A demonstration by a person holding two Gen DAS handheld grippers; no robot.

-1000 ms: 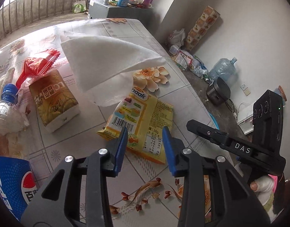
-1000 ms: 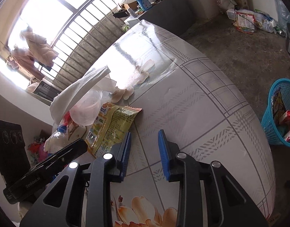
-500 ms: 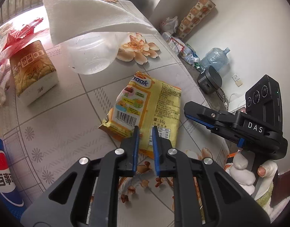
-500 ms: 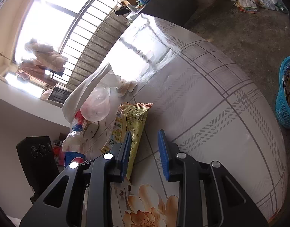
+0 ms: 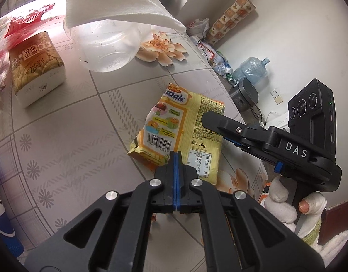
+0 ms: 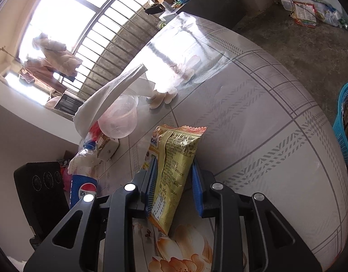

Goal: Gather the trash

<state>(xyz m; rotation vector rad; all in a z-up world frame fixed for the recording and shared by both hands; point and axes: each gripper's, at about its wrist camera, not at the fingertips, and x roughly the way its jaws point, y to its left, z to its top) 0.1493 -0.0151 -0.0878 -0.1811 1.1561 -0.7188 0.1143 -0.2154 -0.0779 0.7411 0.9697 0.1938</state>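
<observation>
From the left wrist view, the left gripper (image 5: 176, 156) has its two blue pads pressed flat together; whether they nip the near edge of the one yellow snack packet (image 5: 185, 131) lying on the table (image 5: 67, 136) I cannot tell. The packet reads "naak" and "16g", with a barcode. Beyond it lie one clear plastic cup (image 5: 105, 45) on its side under one white napkin (image 5: 112, 6), one brown tissue pack (image 5: 35, 65) with Chinese characters, and one red wrapper (image 5: 22, 25). The right gripper (image 5: 215, 122), marked "DAS", reaches over the packet.

From the right wrist view, the right gripper (image 6: 172, 179) has just been closing, its two fingers standing either side of the snack packet (image 6: 174, 158), the left pad touching it, the right one a little apart. One Pepsi bottle (image 6: 83, 181) stands at the left, and one blue basket (image 6: 346, 131) sits on the floor at the right.
</observation>
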